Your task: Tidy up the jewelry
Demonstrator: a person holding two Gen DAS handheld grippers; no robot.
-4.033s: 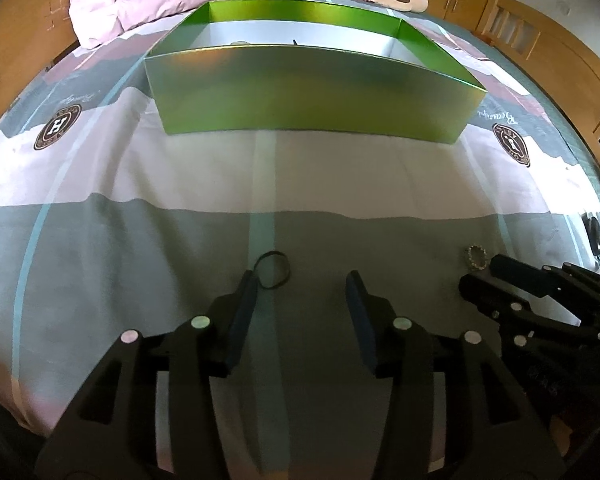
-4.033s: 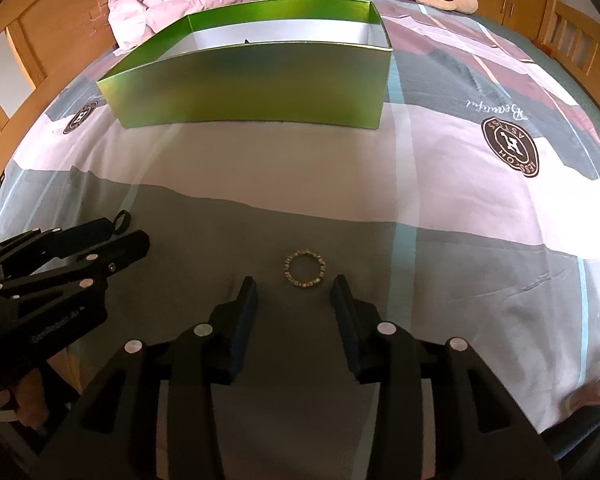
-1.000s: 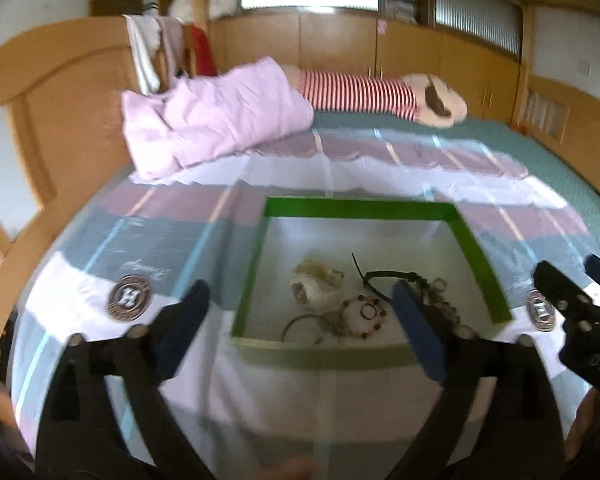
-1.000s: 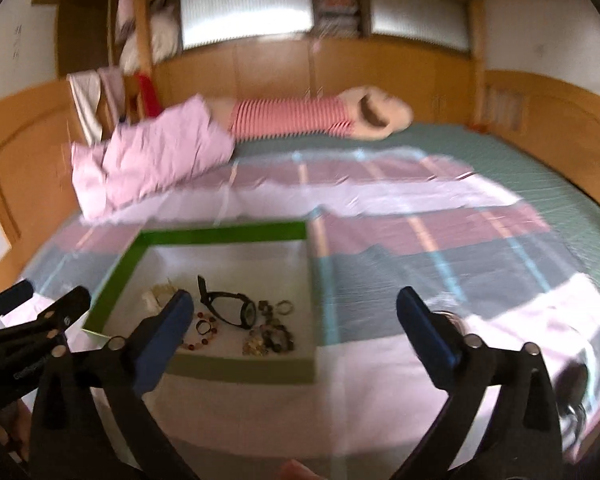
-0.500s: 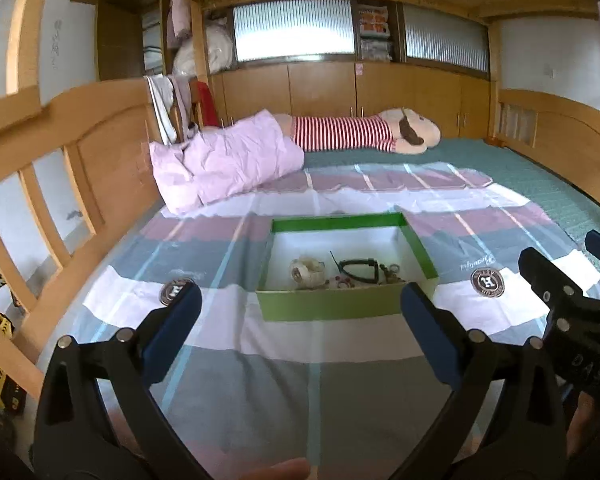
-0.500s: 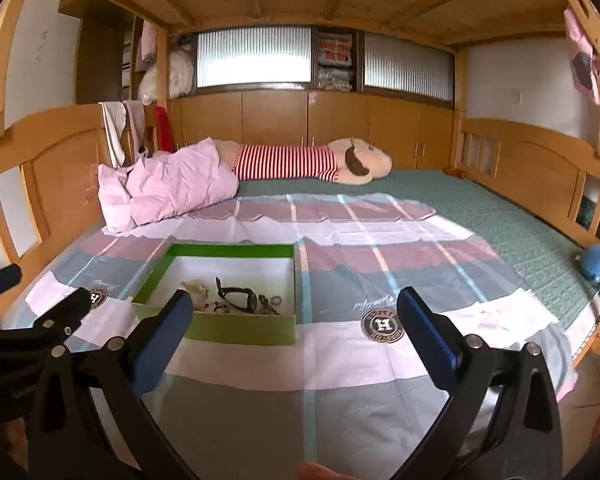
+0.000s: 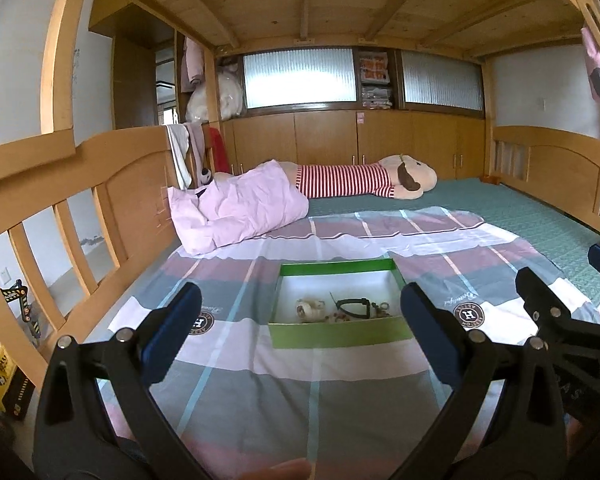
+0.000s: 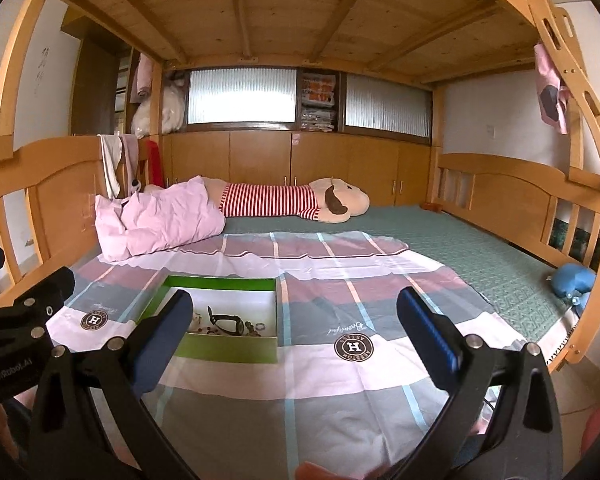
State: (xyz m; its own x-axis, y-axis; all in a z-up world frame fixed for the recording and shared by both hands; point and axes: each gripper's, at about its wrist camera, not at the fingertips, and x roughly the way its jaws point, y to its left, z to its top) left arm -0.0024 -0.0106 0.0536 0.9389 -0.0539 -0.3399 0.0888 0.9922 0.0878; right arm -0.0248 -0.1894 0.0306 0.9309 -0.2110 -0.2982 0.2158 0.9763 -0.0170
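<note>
Both hand-held grippers have pulled well back and up from the bedspread since four seconds ago, when each hovered over a small ring lying on the cloth; now the left hand-held gripper (image 7: 300,330) and the right hand-held gripper (image 8: 294,334) hang high over the near end of the bed (image 8: 340,376), jaws spread wide and holding nothing. In the left wrist view the green box (image 7: 340,336) sits at the lower centre of the frame, framed between the two fingers; in the right wrist view it lies at the lower left. Inside it rest a black watch (image 7: 354,306), a pale coiled bracelet (image 7: 310,307) and some small beads and rings, too small to tell apart. No loose piece shows on the striped bedspread, so the sorting looks finished or close to it. If anything is left, the sound way is to scan the cloth near the lower edge of the frame first, then come down straight over the piece with jaws apart and close gently, since thin rings slip on soft fabric.
</note>
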